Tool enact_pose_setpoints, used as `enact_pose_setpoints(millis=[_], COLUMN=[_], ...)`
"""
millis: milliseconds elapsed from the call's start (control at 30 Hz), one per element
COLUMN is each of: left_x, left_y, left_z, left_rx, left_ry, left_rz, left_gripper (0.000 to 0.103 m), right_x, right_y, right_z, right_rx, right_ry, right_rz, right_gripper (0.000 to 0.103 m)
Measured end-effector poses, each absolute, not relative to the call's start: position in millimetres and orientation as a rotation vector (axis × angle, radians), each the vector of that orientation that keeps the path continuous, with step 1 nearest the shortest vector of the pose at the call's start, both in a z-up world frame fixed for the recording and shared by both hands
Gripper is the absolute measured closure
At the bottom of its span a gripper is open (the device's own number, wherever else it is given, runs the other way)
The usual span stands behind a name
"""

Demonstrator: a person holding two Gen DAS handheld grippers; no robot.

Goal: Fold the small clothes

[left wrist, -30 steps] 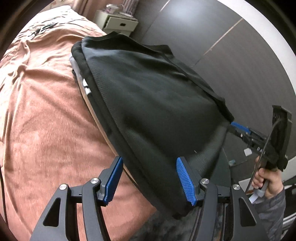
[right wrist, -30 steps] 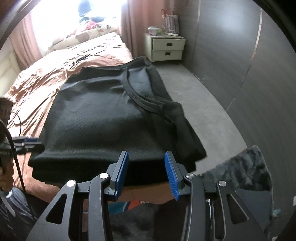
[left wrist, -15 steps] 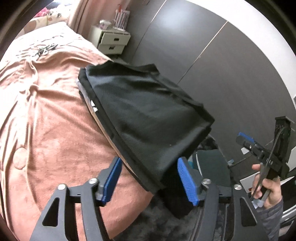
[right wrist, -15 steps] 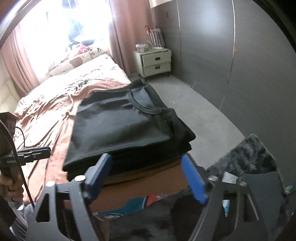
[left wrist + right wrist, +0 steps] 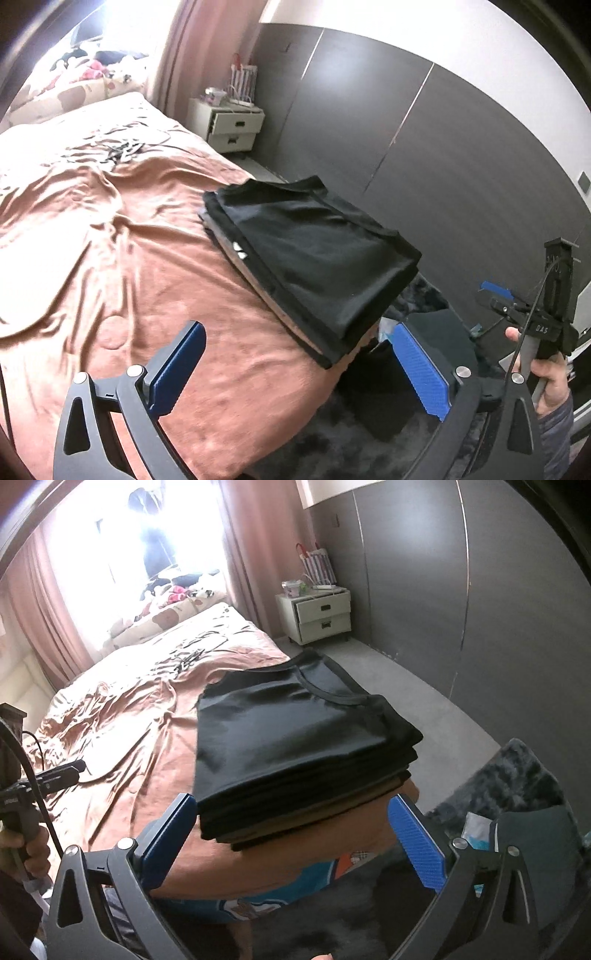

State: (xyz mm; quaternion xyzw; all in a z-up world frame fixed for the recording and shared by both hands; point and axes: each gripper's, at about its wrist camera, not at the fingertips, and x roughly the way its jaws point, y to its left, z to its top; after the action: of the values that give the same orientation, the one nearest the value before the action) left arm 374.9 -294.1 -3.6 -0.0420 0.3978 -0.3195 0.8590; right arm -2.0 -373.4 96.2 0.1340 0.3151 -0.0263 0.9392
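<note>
A folded black shirt (image 5: pixel 314 254) lies on top of a stack of folded clothes at the corner of the bed; it also shows in the right wrist view (image 5: pixel 295 734). My left gripper (image 5: pixel 299 369) is open and empty, held back from the stack above the bedspread. My right gripper (image 5: pixel 295 845) is open and empty, just in front of the stack's near edge. The right gripper also shows in the left wrist view (image 5: pixel 498 295), off the bed corner. The left gripper shows in the right wrist view (image 5: pixel 66 771) at the far left.
The bed has a wrinkled pink-brown cover (image 5: pixel 110 240). A white nightstand (image 5: pixel 317 616) stands by the dark wardrobe wall (image 5: pixel 424 140). A dark fluffy rug (image 5: pixel 517 775) and a dark item (image 5: pixel 380 398) lie on the floor by the bed corner. Cables (image 5: pixel 192 653) lie farther up the bed.
Both grippers opened, let go of the black shirt, and pulled back from it. The shirt now lies flat on the stack.
</note>
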Motion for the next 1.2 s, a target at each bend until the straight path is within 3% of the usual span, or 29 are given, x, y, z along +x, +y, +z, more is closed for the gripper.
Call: enact_pose_setpoints(millis=[1200], left_x=[236], left_y=[-91], left_z=[39], left_rx=[-0.058], left_ry=[0.592], left_rz=[-0.436], left_gripper=[0.000], right_x=[-73], right_y=[-219], right_z=[108], right_rx=[0.163], right_ry=[0.466], right_rz=[-0.022], right_gripper=[0.000])
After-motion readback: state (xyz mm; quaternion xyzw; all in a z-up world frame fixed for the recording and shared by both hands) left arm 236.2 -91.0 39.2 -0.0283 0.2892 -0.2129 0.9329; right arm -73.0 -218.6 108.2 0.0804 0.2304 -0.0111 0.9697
